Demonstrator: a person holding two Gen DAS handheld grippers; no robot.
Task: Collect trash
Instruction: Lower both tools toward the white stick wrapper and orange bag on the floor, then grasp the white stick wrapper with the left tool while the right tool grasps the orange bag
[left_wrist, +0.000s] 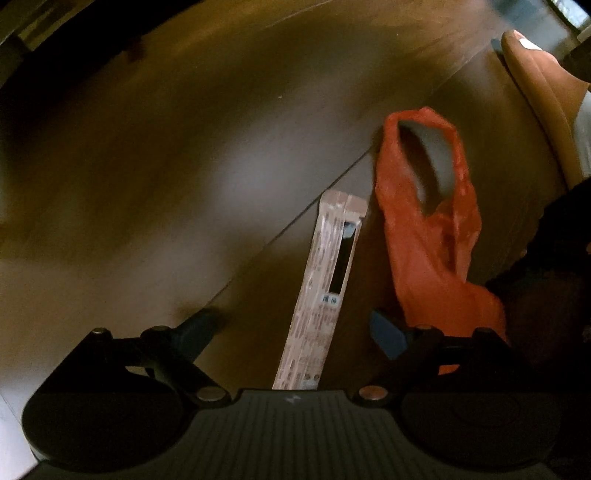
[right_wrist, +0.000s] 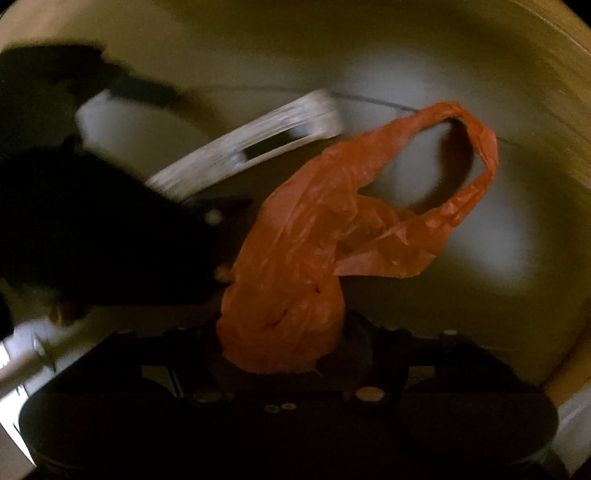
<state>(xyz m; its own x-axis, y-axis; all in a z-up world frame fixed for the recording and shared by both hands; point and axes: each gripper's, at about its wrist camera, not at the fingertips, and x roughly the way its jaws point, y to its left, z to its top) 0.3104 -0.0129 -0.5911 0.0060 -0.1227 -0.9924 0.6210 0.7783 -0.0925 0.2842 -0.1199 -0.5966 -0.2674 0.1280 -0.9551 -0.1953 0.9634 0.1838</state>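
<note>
Left wrist view showed the left gripper (left_wrist: 299, 325) spread wide, a long pale wrapper (left_wrist: 321, 291) lying between its fingers on the dark wooden table (left_wrist: 166, 147). Just right of it hung an orange plastic bag (left_wrist: 428, 240) (handle loop gaping), pinched by the right gripper (right_wrist: 284, 343). A tan chair (left_wrist: 539, 96) stood past the table's seam; the far tabletop lay bare.

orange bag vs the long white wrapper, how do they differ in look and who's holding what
The orange bag is thin, crumpled plastic with a looped handle; the white wrapper is a flat, straight, printed strip. The bag is bunched between the right gripper's fingers; the wrapper runs between the left gripper's spread fingers, grip unclear. Both hang over the wooden floor.
</note>
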